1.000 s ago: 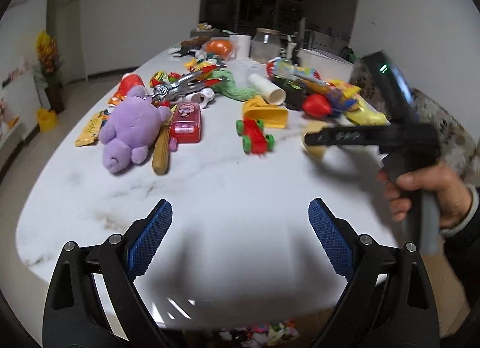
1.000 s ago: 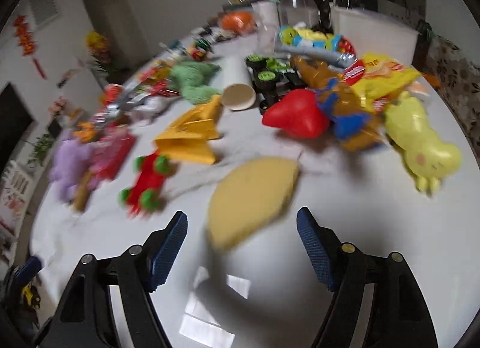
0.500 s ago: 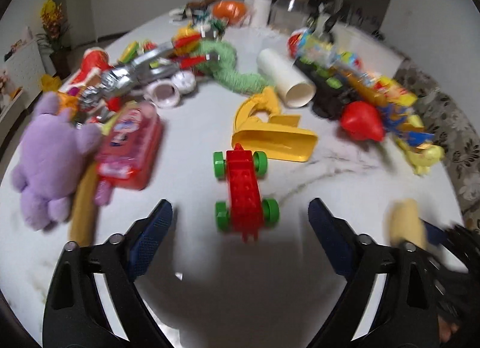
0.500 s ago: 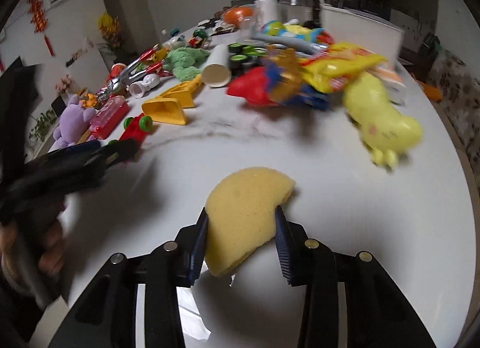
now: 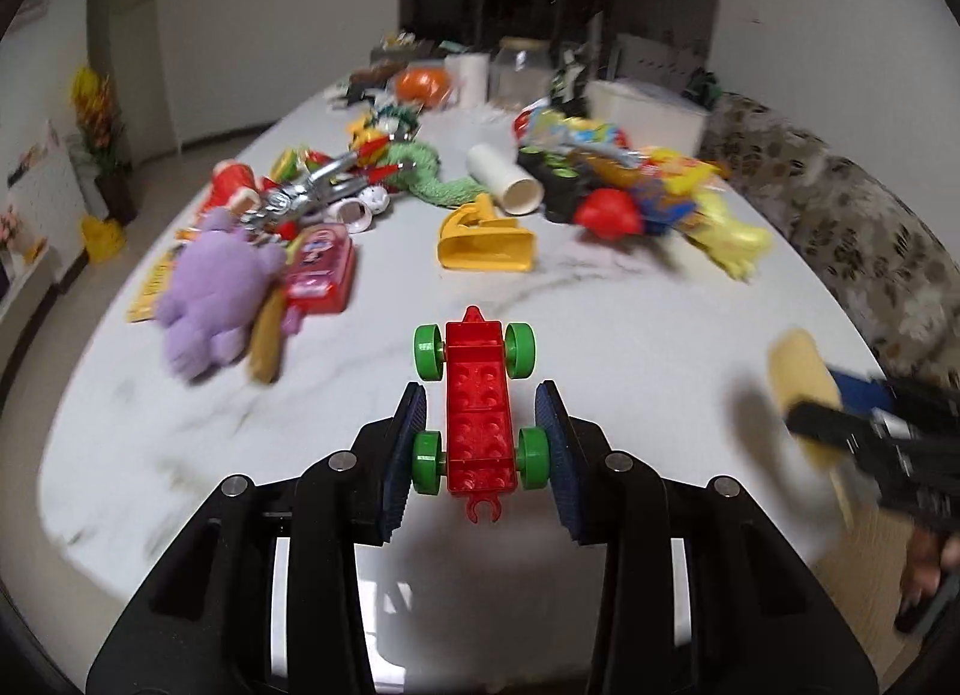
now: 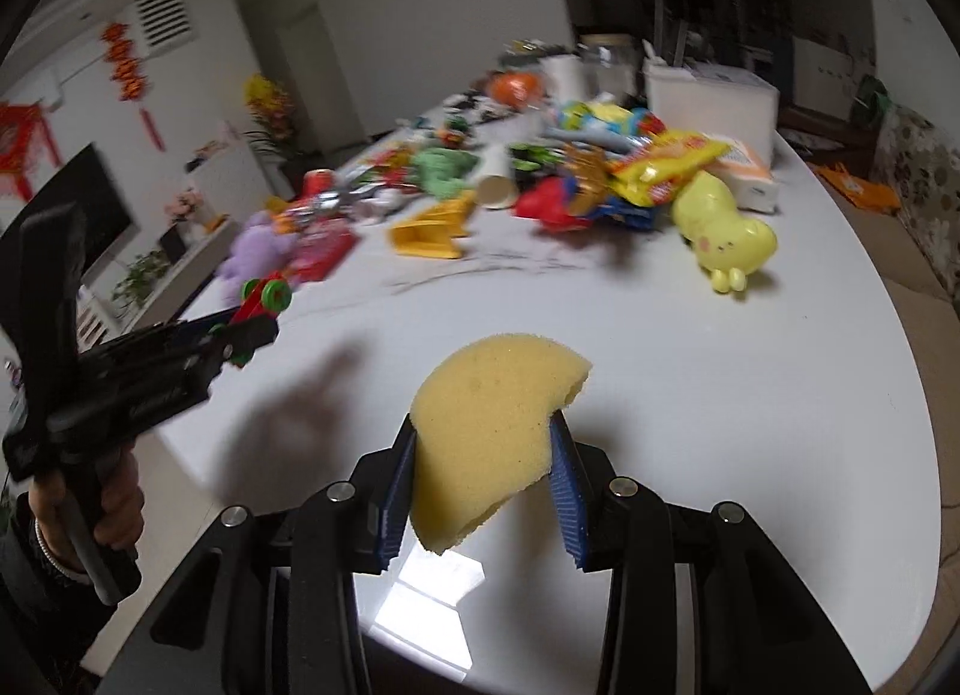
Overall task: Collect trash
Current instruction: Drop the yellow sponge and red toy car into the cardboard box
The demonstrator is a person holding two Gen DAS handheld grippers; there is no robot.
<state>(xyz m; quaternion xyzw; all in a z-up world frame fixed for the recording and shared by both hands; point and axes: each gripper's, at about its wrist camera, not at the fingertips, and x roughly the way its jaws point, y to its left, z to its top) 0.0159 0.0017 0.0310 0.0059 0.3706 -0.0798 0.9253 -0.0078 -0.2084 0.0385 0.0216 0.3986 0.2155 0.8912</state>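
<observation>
The left hand-held gripper (image 5: 480, 449) has just been closing, and the red toy car (image 5: 478, 404) with green wheels now sits between its blue pads; the pads touch the rear wheels, so it reads as grasping the car at the near part of the white marble table (image 5: 660, 335). In my judgement the hold bears on the wheels only, which may roll or slip; before lifting, the pads should be seated square on both wheels and the car raised level. Farther along the table, left to right, lie a purple plush toy (image 5: 216, 293), a red flat pack (image 5: 321, 269), a yellow toy scoop (image 5: 486, 242) and a heap of snack wrappers (image 5: 630, 179). The right hand-held gripper (image 6: 486, 485) is clenched on the yellow sponge (image 6: 486, 431), which is held clear of the table near its front edge; the foam bulges above the pads, so the hold appears secure, and steady pressure should be kept during carrying. No receptacle for the trash is in view. Print is visible on the red pack and on the yellow wrapper (image 6: 666, 164), but it is too blurred to read.
</observation>
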